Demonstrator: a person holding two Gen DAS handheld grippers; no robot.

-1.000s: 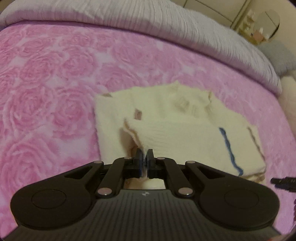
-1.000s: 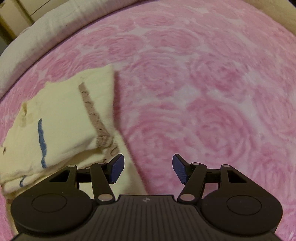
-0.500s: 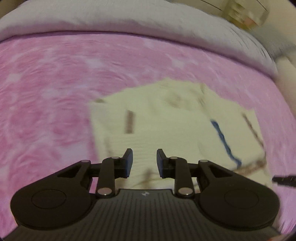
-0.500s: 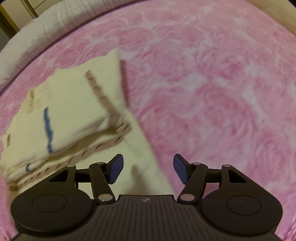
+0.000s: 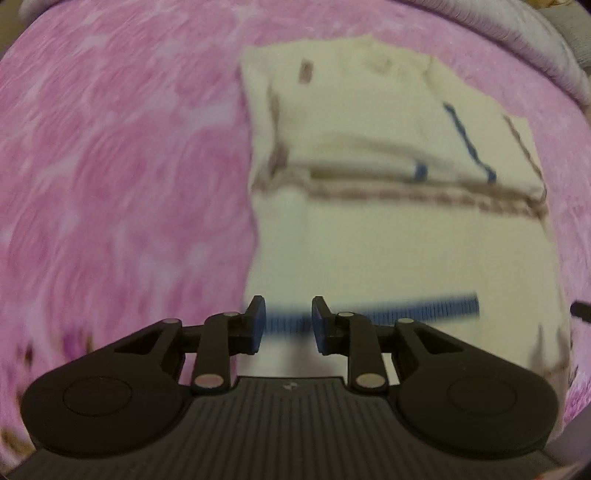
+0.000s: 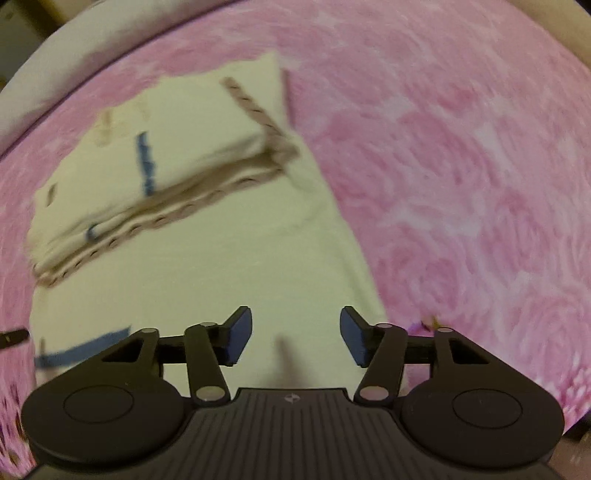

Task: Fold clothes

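Note:
A cream garment (image 5: pixel 388 251) lies on the pink bedspread, its far half folded back into a thick stack (image 5: pixel 369 122) edged with brown trim (image 5: pixel 424 192). A blue stripe (image 5: pixel 424 308) crosses the flat near half. My left gripper (image 5: pixel 287 317) hovers over that stripe near the garment's left edge, open by a narrow gap with nothing between the pads. The right wrist view shows the same garment (image 6: pixel 221 258) and stack (image 6: pixel 177 147). Above the garment's near right part, my right gripper (image 6: pixel 295 332) stands open, its jaws closing a little and holding nothing.
The rose-patterned pink bedspread (image 5: pixel 129 184) surrounds the garment on all sides, with wide room to the right (image 6: pixel 461 166). A grey ribbed cover (image 5: pixel 517 33) runs along the far edge. The other gripper's tip shows at each view's edge (image 5: pixel 581 310).
My left gripper has opened and let go of the cream fold. Both grippers have drawn back toward the garment's near end, so the folded stack now lies farther away.

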